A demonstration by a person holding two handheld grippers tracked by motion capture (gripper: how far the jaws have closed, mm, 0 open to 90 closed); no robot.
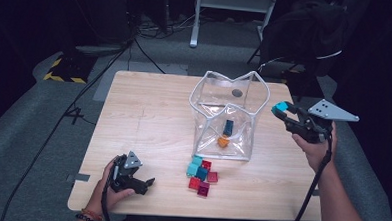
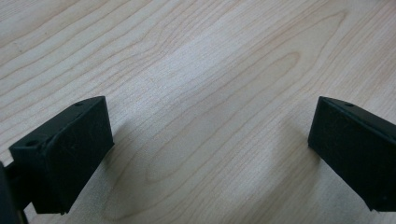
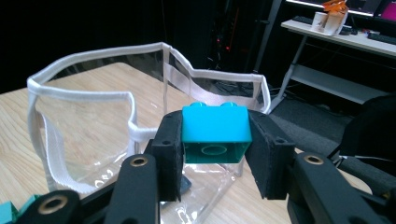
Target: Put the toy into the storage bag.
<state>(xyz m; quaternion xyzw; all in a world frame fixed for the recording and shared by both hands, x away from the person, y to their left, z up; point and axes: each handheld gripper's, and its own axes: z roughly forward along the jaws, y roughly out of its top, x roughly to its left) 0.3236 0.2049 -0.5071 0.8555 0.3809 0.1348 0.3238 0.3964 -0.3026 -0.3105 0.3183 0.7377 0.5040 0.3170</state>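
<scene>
the right claw (image 1: 282, 111), at the right of the high view just beside the clear bag's (image 1: 211, 83) right wall and lifted off the worktop (image 1: 148, 118), is clenched on a teal brick (image 1: 283, 106). in the right gripper view that teal brick (image 3: 215, 128) sits squarely between the two black pads, studs pointing away and its hollow underside toward the camera, with the bag's white-edged rim (image 3: 84, 88) behind and to the left of it. inside the bag, low in the middle of the high view, lie a dark blue brick (image 1: 228, 127) and an orange brick (image 1: 223, 141). in front of the bag, lower centre, a small heap of teal and red bricks (image 1: 201, 177) rests on the wood. the left claw (image 1: 148, 182), at the lower left of the high view, is released: its jaws stand wide apart over bare worktop (image 2: 210, 93) with nothing between them.
</scene>
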